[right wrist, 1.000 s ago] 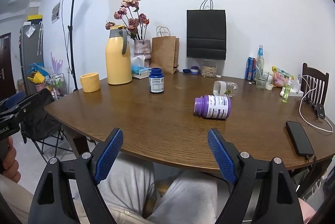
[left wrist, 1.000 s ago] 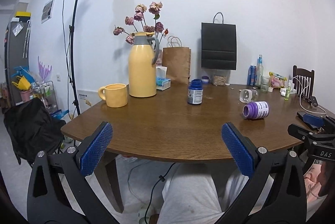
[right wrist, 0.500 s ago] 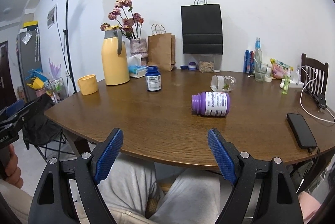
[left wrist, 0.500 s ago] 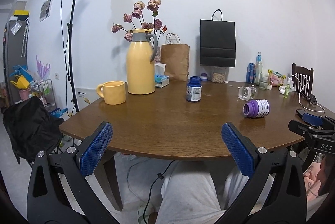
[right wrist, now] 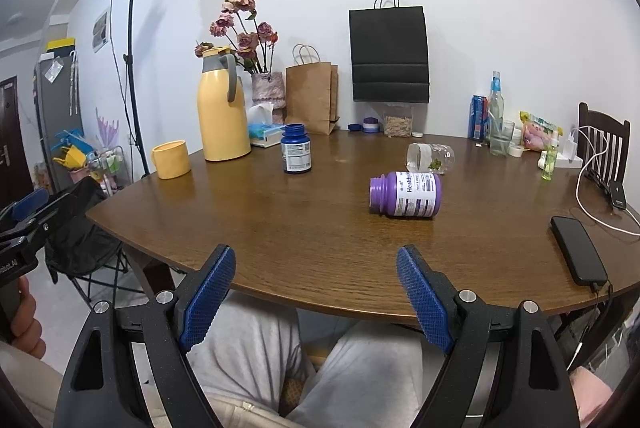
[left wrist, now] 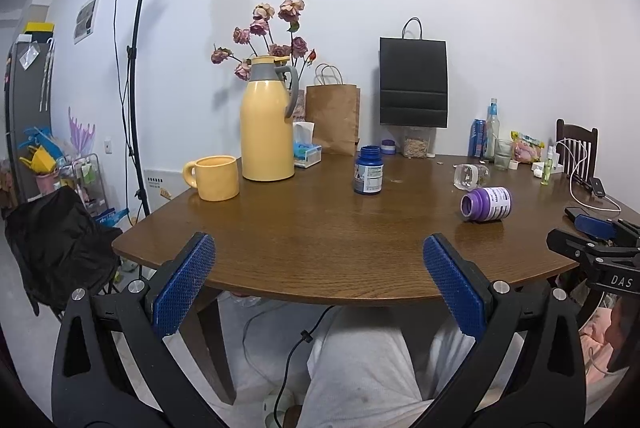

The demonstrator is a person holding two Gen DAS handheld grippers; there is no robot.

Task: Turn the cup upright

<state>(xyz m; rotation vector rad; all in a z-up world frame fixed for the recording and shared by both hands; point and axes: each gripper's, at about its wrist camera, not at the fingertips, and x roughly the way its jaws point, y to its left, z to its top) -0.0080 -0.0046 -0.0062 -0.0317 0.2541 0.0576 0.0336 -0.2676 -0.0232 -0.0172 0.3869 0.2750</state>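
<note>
A clear glass cup (right wrist: 430, 157) lies on its side on the brown wooden table (right wrist: 312, 228), right of centre; it also shows in the left wrist view (left wrist: 470, 175). A purple bottle (right wrist: 406, 194) lies on its side just in front of it. My right gripper (right wrist: 316, 258) hangs open at the table's near edge, well short of the cup, with nothing between its fingers. My left gripper (left wrist: 318, 248) is open too, at the near edge further left, holding nothing.
An upright yellow mug (left wrist: 216, 178), a yellow thermos (left wrist: 267, 120) and a blue bottle (left wrist: 369, 170) stand at left and centre. Paper bags, drinks bottles and snacks line the back. A phone (right wrist: 578, 254) and cables lie at the right edge. A person's legs are under the table.
Both views have drifted only slightly; the right wrist view has shifted a little, with the table objects sitting marginally higher. Both grippers stay open and nothing on the table has moved.
</note>
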